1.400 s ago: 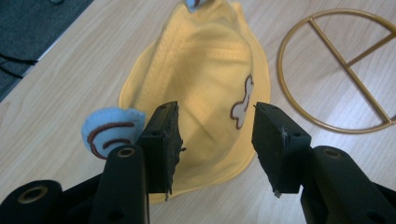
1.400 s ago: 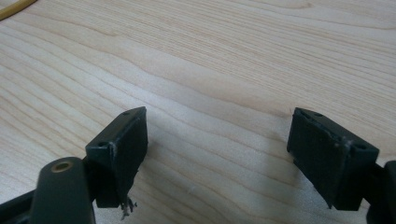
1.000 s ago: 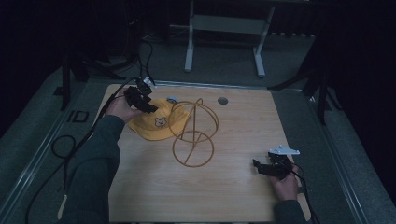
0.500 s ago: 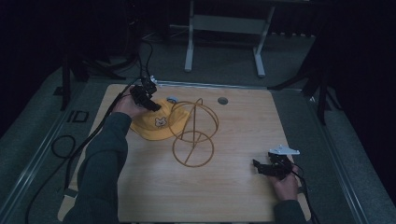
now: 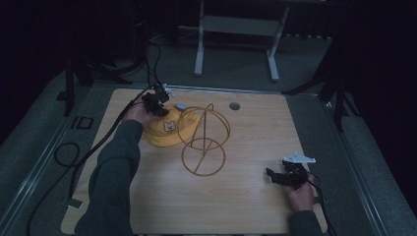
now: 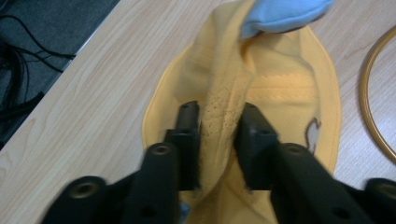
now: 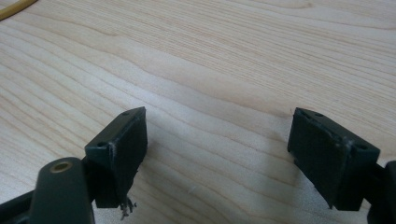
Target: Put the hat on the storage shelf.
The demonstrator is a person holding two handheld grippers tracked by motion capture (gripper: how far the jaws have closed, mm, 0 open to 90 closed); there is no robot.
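We see the yellow cap lying on the desk toward its far left corner, a bear patch on its top and a pale blue piece at its far end. The left gripper has just closed its jaws and pinches a raised fold of the cap's cloth. Just beside the cap stands the wire stand, near the desk's middle. By the near right corner, the right gripper rests with its jaws wide apart over bare wood.

High view overhead, far — gripper views close, sharing table.
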